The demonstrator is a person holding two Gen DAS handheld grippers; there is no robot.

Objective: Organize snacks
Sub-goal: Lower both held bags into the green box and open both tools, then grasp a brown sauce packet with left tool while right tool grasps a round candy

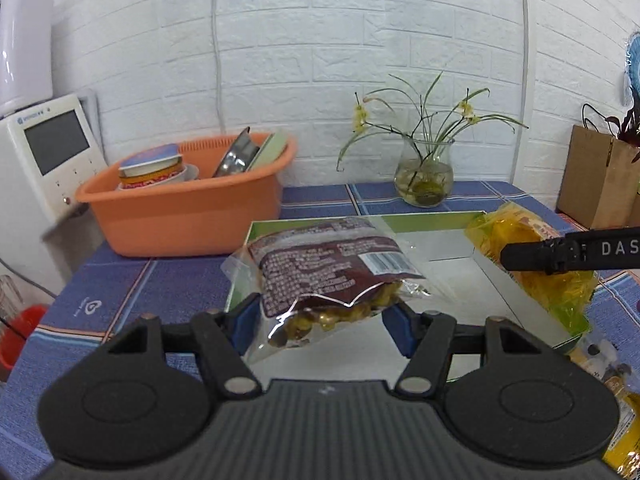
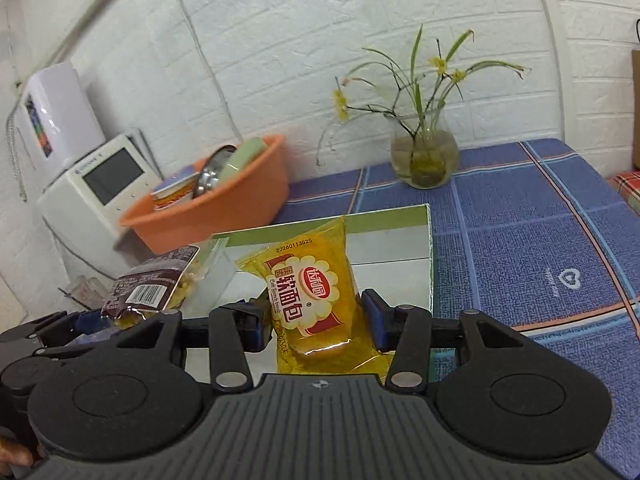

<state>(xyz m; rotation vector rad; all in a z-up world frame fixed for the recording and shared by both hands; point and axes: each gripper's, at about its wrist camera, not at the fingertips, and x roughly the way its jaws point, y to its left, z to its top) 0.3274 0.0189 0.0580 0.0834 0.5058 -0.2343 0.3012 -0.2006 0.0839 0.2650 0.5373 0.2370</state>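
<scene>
My left gripper (image 1: 320,320) is shut on a dark brown snack bag (image 1: 328,268) with a clear end of yellow pieces, held above the near left part of a green-rimmed white box (image 1: 280,225). My right gripper (image 2: 316,320) is shut on a yellow soft-bread packet (image 2: 316,296), held over the same box (image 2: 384,216). The bread packet (image 1: 532,264) and the right gripper's finger also show at the right of the left wrist view. The brown bag (image 2: 152,288) and left gripper show at the left of the right wrist view.
An orange basin (image 1: 188,216) with bowls and dishes stands at the back left beside a white appliance (image 1: 44,160). A glass vase with flowers (image 1: 424,176) stands behind the box. A brown paper bag (image 1: 596,180) is at the far right. More yellow packets (image 1: 624,412) lie at the near right.
</scene>
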